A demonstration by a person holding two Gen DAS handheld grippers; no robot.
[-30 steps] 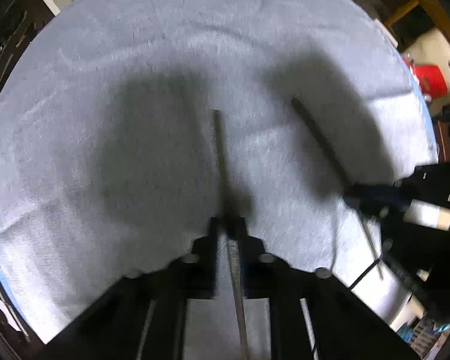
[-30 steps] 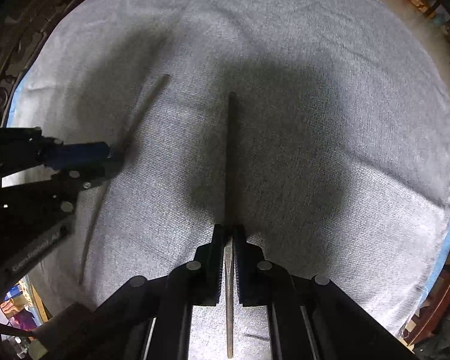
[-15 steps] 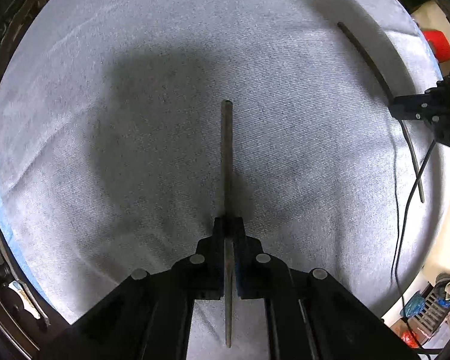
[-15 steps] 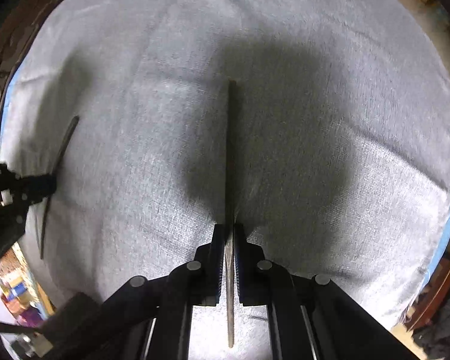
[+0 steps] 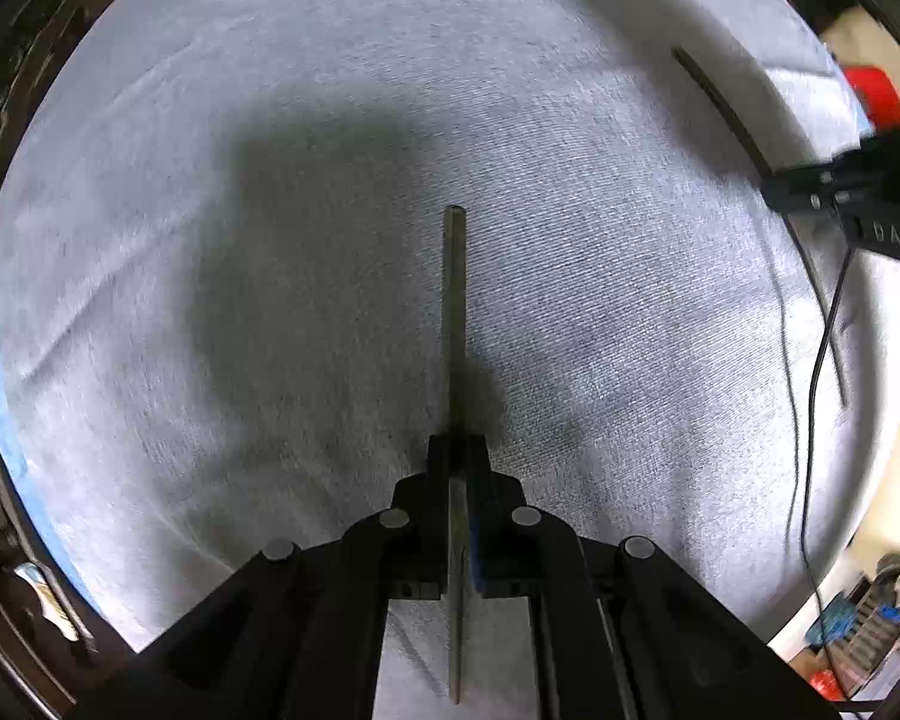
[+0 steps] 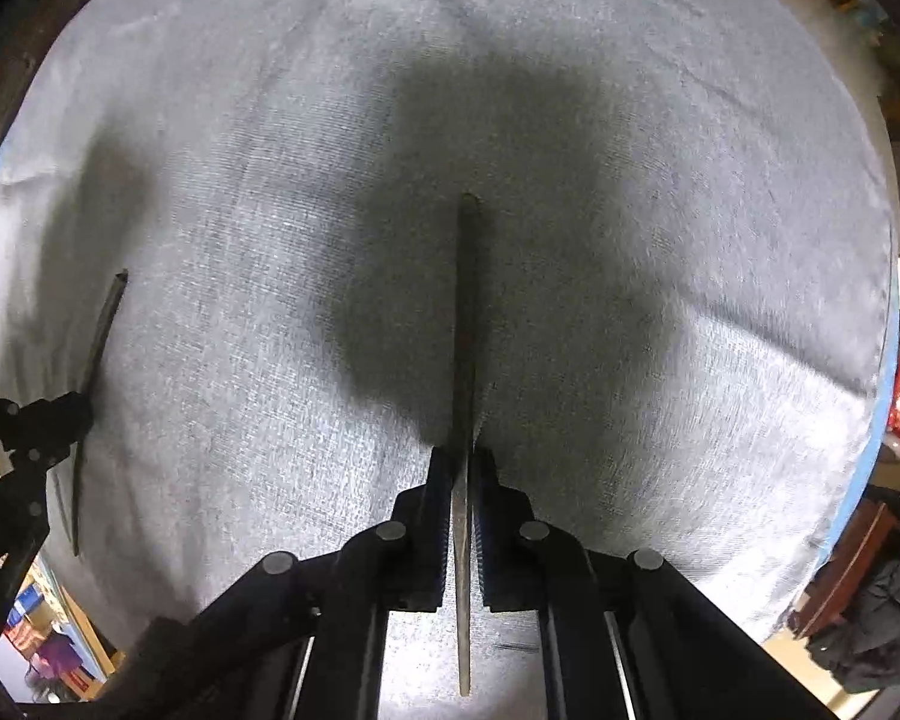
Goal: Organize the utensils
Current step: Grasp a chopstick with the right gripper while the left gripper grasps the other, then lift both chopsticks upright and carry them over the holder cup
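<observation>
Between the fingers of the left gripper (image 5: 457,468), nearest the left wrist camera, a thin dark metal utensil (image 5: 453,312) is clamped edge-on; the fingers are closed on it, and its far end projects forward over the grey cloth (image 5: 222,252) that covers the table. The type of utensil cannot be determined, since only its narrow edge shows. In the right wrist view, the right gripper (image 6: 463,474) holds a second thin utensil (image 6: 465,312) in the same manner, fingers closed on its midsection, tip pointing forward over the cloth.

Farther out, each camera shows the opposite gripper at the edge of its view, well apart from its own, with its utensil crossing the closed fingers. A thin black cable (image 5: 810,396) trails across the cloth near the right gripper in the left wrist view.

Task status, as a judgement: both utensils are picked up and carried above the cloth; placement is not yet done. No utensil lies loose on the visible cloth.

Containers: no tray, holder or drawer appears in either view, so the destination cannot be identified. Beyond the cloth edge, only blurred room clutter is visible.
</observation>
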